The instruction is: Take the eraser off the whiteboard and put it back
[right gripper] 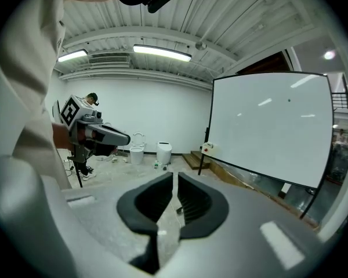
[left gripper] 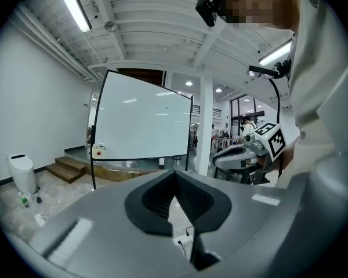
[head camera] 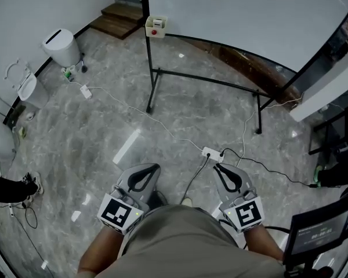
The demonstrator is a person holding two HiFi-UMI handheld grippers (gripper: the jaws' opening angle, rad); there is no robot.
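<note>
Both left tool [left gripper: 175, 178] and right tool [right gripper: 175, 177] sit closed, empty.

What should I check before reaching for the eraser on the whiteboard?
1. Cream box-shaped eraser with a red dot in place at the white whiteboard's lower left corner: ok.
2. Eraser within reach: not ok, it sits well across the grey stone floor.
3. Left gripper empty: ok, jaws closed on nothing.
4. Right gripper empty: ok, jaws closed on nothing.
5. Walking path clear: not ok, white power strip and cables lie ahead.
</note>
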